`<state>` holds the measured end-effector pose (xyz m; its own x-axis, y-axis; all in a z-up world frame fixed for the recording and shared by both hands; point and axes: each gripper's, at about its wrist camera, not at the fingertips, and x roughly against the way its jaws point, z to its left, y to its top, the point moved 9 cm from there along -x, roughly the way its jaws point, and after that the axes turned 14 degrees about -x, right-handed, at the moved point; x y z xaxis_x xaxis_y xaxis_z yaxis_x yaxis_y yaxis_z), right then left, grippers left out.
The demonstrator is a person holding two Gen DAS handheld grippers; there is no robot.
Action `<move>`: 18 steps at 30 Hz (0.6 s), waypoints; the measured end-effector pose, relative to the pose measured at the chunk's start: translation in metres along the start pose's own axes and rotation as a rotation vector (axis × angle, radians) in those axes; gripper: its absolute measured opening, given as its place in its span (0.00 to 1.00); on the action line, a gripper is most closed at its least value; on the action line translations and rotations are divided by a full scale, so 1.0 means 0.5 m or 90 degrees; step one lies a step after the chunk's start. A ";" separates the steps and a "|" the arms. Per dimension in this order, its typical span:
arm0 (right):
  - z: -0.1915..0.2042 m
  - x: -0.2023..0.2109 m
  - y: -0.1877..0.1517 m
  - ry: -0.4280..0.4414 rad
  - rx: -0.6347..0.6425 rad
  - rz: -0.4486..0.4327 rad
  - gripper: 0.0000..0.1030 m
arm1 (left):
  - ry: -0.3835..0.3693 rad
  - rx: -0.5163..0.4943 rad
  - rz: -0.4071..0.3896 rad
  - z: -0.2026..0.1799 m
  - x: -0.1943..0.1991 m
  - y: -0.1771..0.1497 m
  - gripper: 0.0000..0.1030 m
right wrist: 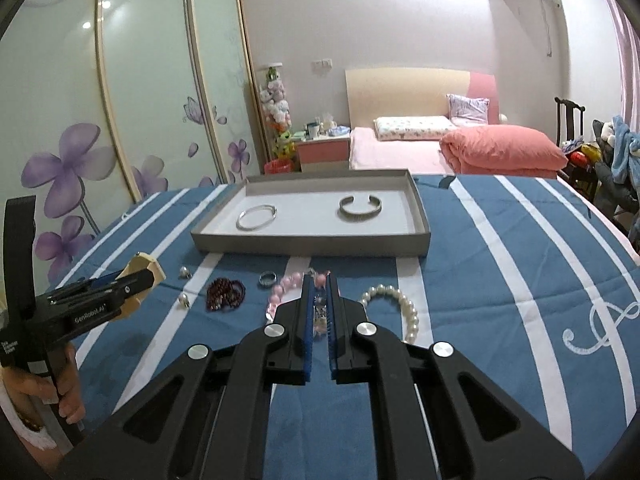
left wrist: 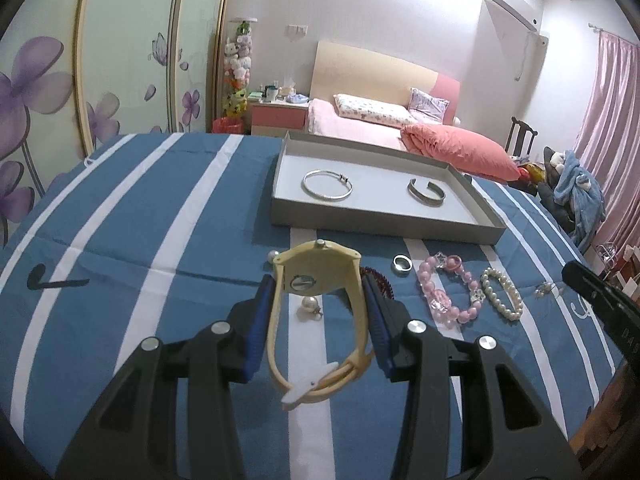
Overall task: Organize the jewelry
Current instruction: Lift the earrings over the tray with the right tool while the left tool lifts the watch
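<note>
Cream watch (left wrist: 318,280) sits clamped between the left gripper (left wrist: 320,292) jaws, strap looped toward the camera, held above the striped tabletop (left wrist: 160,208). Right gripper (right wrist: 320,296) jaws are closed on the pink bead bracelet (right wrist: 286,286). Ahead lies a grey tray (left wrist: 492,216) holding two silver bangles. Best practice, likely: carry each piece level over the tray rim, lower into bare space beside the bangles, then release gently.

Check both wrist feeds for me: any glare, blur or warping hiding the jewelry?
Left wrist: sharp, evenly lit; the fisheye bends the tray edges, and the watch is clear. Right wrist: ceiling lights glare on the wardrobe doors, not the tray; whatever the shut right gripper pinches is hard to make out.
</note>
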<state>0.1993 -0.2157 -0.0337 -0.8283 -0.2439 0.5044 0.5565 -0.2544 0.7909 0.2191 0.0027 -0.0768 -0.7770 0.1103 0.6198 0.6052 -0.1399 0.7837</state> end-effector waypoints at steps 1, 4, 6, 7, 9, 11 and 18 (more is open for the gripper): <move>0.001 0.003 0.002 0.001 0.001 -0.004 0.07 | 0.002 -0.003 -0.004 -0.001 0.003 0.003 0.42; 0.009 0.007 0.009 0.006 0.003 -0.014 0.07 | 0.007 -0.011 -0.012 -0.002 0.011 0.008 0.42; 0.013 0.009 0.012 0.010 0.003 -0.019 0.07 | 0.009 -0.015 -0.016 -0.004 0.015 0.012 0.42; 0.015 0.010 0.015 0.011 0.004 -0.022 0.07 | 0.010 -0.017 -0.018 -0.004 0.017 0.013 0.42; 0.018 0.011 0.019 0.015 0.004 -0.027 0.07 | 0.012 -0.019 -0.021 -0.005 0.020 0.016 0.42; 0.021 0.013 0.025 0.017 0.003 -0.033 0.07 | 0.014 -0.022 -0.027 -0.006 0.023 0.021 0.42; 0.034 0.020 0.051 0.029 0.010 -0.060 0.07 | 0.023 -0.035 -0.050 -0.009 0.038 0.050 0.42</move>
<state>0.2040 -0.2089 -0.0024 -0.8727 -0.2615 0.4123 0.4754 -0.2630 0.8396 0.2186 -0.0032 -0.0457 -0.8281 0.0883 0.5536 0.5323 -0.1856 0.8259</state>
